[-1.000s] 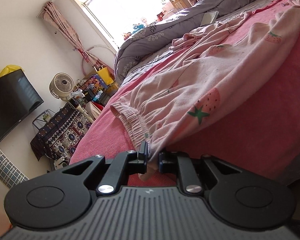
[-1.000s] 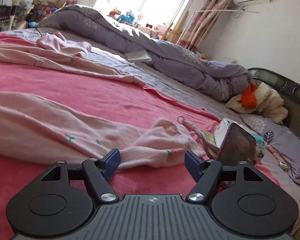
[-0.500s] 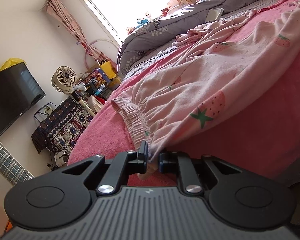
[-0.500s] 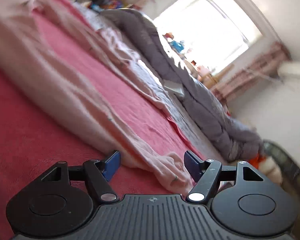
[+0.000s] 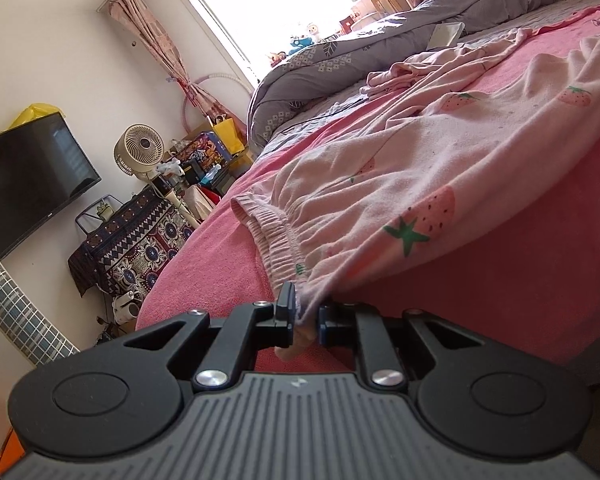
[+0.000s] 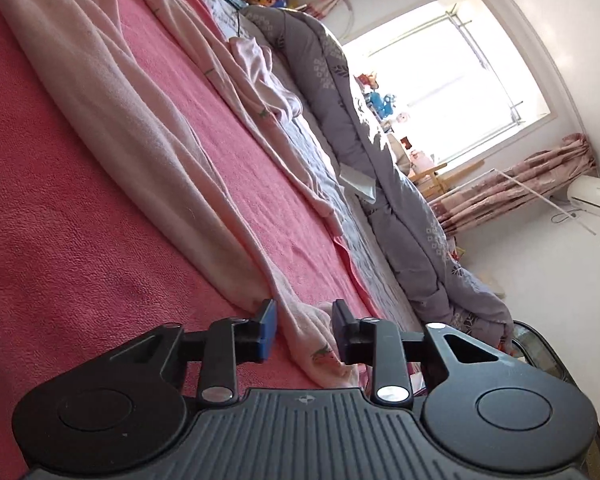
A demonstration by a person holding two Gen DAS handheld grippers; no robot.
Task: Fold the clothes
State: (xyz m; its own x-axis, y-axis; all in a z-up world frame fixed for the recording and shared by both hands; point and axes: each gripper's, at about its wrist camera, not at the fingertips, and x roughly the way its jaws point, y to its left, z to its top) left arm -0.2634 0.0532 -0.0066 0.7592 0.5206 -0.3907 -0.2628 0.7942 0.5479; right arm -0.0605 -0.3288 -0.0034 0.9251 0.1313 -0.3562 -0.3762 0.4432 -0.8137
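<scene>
Pyjama trousers (image 5: pixel 440 148): pale pink with strawberry print, lay stretched across the pink bedspread (image 5: pixel 540 280), waistband end nearest the left wrist camera.
Left gripper (image 5: pixel 305 312): jaws stood narrow, clamped on a corner of the waistband (cloth bunched between the pads).
Right gripper (image 6: pixel 304 330): jaws were closing around the trouser leg end (image 6: pixel 320 344), cloth between them, pads not quite pressing it.
Beyond: grey duvet (image 5: pixel 380 52) bunched along the far side of the bed, under the window (image 5: pixel 280 4).
</scene>
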